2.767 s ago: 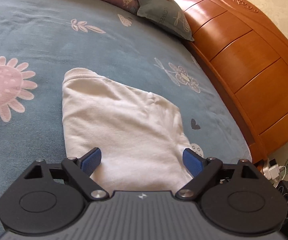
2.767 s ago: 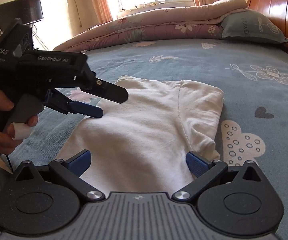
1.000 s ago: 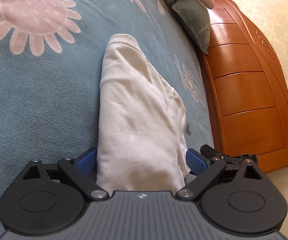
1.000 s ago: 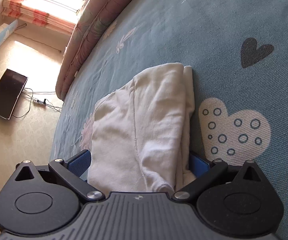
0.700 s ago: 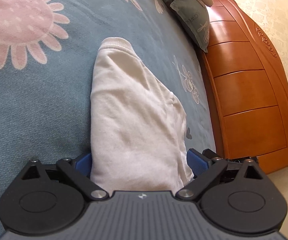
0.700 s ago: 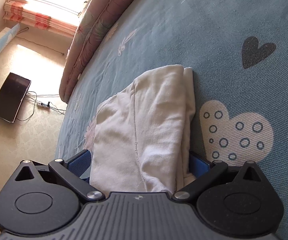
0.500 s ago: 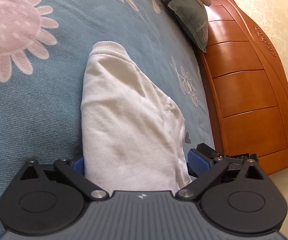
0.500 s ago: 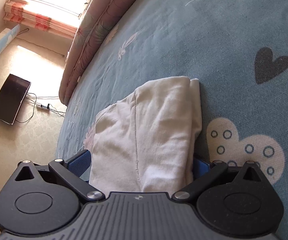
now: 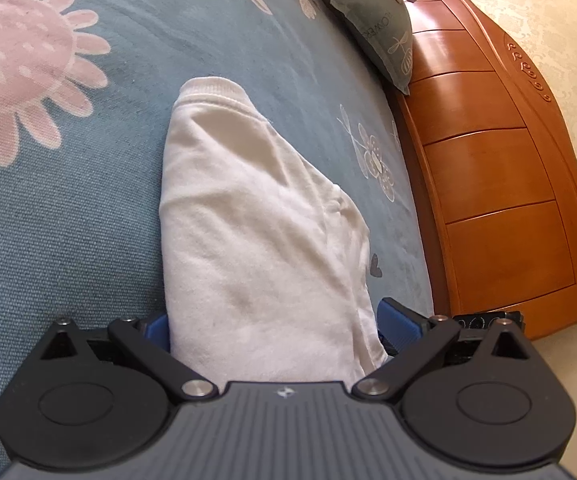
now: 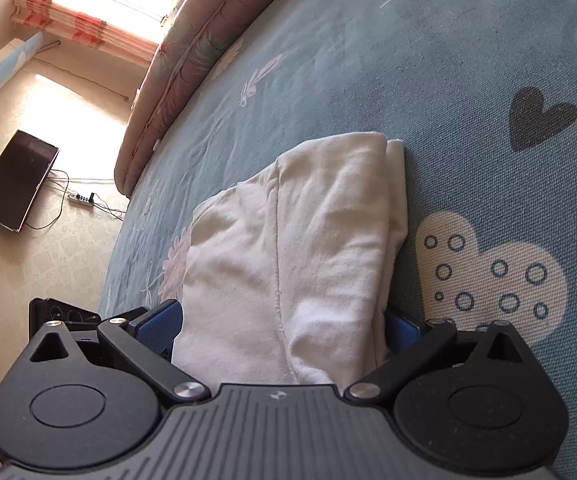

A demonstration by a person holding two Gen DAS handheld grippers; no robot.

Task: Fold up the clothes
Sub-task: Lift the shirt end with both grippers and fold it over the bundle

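Observation:
A folded white garment (image 9: pixel 256 220) lies on the blue flowered bedsheet (image 9: pixel 68 220), ribbed cuff at its far end. My left gripper (image 9: pixel 272 328) is open; its blue pads straddle the garment's near end, and the cloth reaches back to the gripper body. In the right wrist view the same garment (image 10: pixel 300 232) shows a seam down its middle. My right gripper (image 10: pixel 284 324) is open too, with the cloth's near end filling the space between its fingers. Each gripper's black body shows at the edge of the other's view.
A wooden headboard (image 9: pixel 488 180) runs along the bed's right side, with a grey-green pillow (image 9: pixel 380 36) against it. A rolled pink quilt (image 10: pixel 208 40) lies along the far edge. Beyond the bed, a black screen (image 10: pixel 14 180) and a power strip (image 10: pixel 82 199) lie on the floor.
Both grippers have come down from above the garment and turned onto their sides at its near end. Over the last second the cloth has slid deeper between both pairs of fingers, which stay wide apart.

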